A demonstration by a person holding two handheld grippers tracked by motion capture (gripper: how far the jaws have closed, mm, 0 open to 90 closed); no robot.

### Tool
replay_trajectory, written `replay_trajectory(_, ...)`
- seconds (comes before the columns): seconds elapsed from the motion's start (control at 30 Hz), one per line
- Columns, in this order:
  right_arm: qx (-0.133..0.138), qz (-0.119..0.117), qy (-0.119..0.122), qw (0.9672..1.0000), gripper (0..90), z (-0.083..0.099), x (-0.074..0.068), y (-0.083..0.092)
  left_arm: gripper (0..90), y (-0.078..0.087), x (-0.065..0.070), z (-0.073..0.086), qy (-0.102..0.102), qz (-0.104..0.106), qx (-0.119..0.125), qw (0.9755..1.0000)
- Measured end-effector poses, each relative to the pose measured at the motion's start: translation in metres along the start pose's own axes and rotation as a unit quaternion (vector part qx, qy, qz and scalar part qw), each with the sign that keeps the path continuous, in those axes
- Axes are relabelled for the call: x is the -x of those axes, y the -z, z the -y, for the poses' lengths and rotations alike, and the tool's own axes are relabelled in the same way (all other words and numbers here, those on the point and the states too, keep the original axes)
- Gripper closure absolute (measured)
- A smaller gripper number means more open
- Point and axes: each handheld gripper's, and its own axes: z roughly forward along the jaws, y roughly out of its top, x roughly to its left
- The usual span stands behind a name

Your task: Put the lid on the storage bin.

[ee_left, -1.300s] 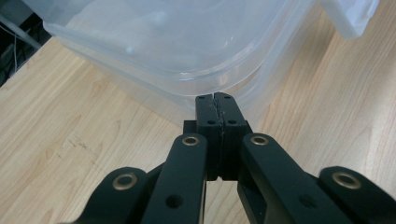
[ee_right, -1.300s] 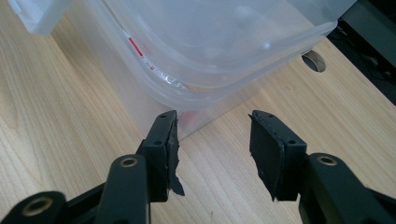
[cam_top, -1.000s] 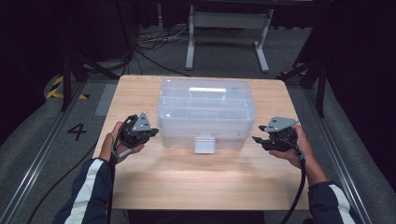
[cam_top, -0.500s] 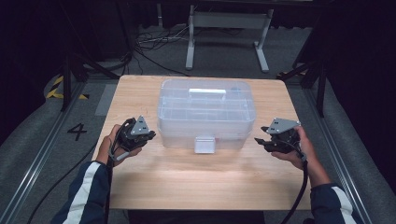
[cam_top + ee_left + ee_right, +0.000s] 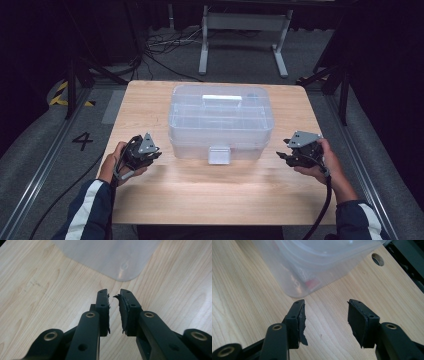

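My left gripper (image 5: 156, 155) sits off the left front corner of the clear plastic box (image 5: 221, 120), near it but not touching. In the left gripper view its jaws stand only slightly parted, having just been opening, with nothing between them but bare wood; a rounded corner of the box (image 5: 120, 262) lies just ahead of the pads (image 5: 104, 312).

The box itself stands in the middle of the wooden table (image 5: 210, 195), lid down, its front latch (image 5: 219, 155) facing me and a white handle (image 5: 221, 100) on top.

My right gripper (image 5: 282, 156) hangs off the box's right front corner, a little farther from it than the left one is, jaws pointing toward the box. In the right gripper view they are spread well apart, having just been opening further, and hold nothing; the box's curved corner (image 5: 312, 272) sits just beyond the left fingertip (image 5: 298, 312), clear of it, with something red (image 5: 312, 283) showing dimly through the wall.

By count: one box, one latch, one handle, one table, two grippers
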Motion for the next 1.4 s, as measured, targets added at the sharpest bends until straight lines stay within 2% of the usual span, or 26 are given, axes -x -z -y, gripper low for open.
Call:
replay_trajectory(0.1,-0.001,0.001,0.0,1.0,47.5,0.005,0.0,0.0,73.4,-0.001,0.001,0.007,0.006,-0.01,-0.007,0.9999)
replay_trajectory(0.2,-0.005,0.004,0.005,1.0,46.7,0.011,0.0,0.0,71.0,-0.001,0.002,0.014,0.006,-0.006,-0.009,0.9999)
replay_trajectory(0.27,-0.007,0.005,-0.002,1.0,45.9,0.015,-0.001,0.001,69.1,-0.001,0.004,0.021,0.009,0.002,-0.01,0.9999)
replay_trajectory(0.37,-0.007,0.005,-0.007,0.9999,45.8,0.024,0.0,0.001,61.8,-0.001,0.006,0.026,0.013,0.005,-0.013,0.9998)
replay_trajectory(0.4,-0.008,0.006,-0.012,0.9999,45.8,0.027,0.0,0.001,61.8,-0.001,0.008,0.029,0.013,0.006,-0.015,0.9998)
replay_trajectory(0.57,-0.016,0.008,-0.032,0.9993,42.6,0.045,0.0,0.002,50.8,-0.001,0.012,0.042,0.025,0.016,-0.016,0.9994)
replay_trajectory(0.7,-0.015,0.009,-0.046,0.9988,39.8,0.057,0.001,0.004,46.9,0.0,0.014,0.053,0.033,0.02,-0.017,0.9991)
replay_trajectory(0.8,-0.012,0.01,-0.065,0.9977,36.8,0.07,0.001,0.006,41.2,0.004,0.014,0.061,0.055,0.023,-0.006,0.9982)
replay_trajectory(0.83,-0.011,0.013,-0.08,0.9967,34.8,0.08,0.0,0.008,39.4,0.006,0.013,0.065,0.065,0.025,0.003,0.9975)
replay_trajectory(0.87,-0.011,0.013,-0.08,0.9967,34.8,0.08,0.0,0.008,38.0,0.006,0.013,0.065,0.065,0.025,0.003,0.9975)
replay_trajectory(0.93,-0.007,0.012,-0.097,0.9952,33.8,0.091,-0.001,0.01,36.7,0.008,0.013,0.07,0.077,0.029,0.01,0.9965)
replay_trajectory(0.97,-0.002,0.009,-0.112,0.9936,33.1,0.102,-0.003,0.012,33.6,0.008,0.014,0.072,0.081,0.029,0.011,0.9962)
replay_trajectory(1.03,0.002,0.01,-0.128,0.9917,31.8,0.113,-0.006,0.013,31.9,0.01,0.015,0.077,0.089,0.033,0.011,0.9955)
replay_trajectory(1.07,0.002,0.01,-0.128,0.9917,31.8,0.113,-0.006,0.013,30.4,0.01,0.015,0.077,0.089,0.033,0.011,0.9955)
replay_trajectory(1.13,0.007,0.005,-0.147,0.9891,31.0,0.123,-0.007,0.013,29.2,0.01,0.015,0.081,0.094,0.039,0.012,0.9947)
replay_trajectory(1.17,0.006,0.005,-0.162,0.9867,29.0,0.132,-0.009,0.014,28.5,0.01,0.016,0.083,0.099,0.041,0.016,0.9941)
replay_trajectory(1.2,0.006,0.005,-0.162,0.9867,29.0,0.132,-0.009,0.014,28.5,0.011,0.016,0.084,0.104,0.044,0.021,0.9933)
replay_trajectory(1.23,0.007,0.007,-0.172,0.9851,28.9,0.136,-0.009,0.014,27.6,0.01,0.016,0.086,0.108,0.047,0.022,0.9928)
replay_trajectory(1.4,0.032,-0.003,-0.22,0.9749,25.9,0.153,-0.01,0.014,23.1,0.008,0.017,0.096,0.146,0.052,0.048,0.9867)
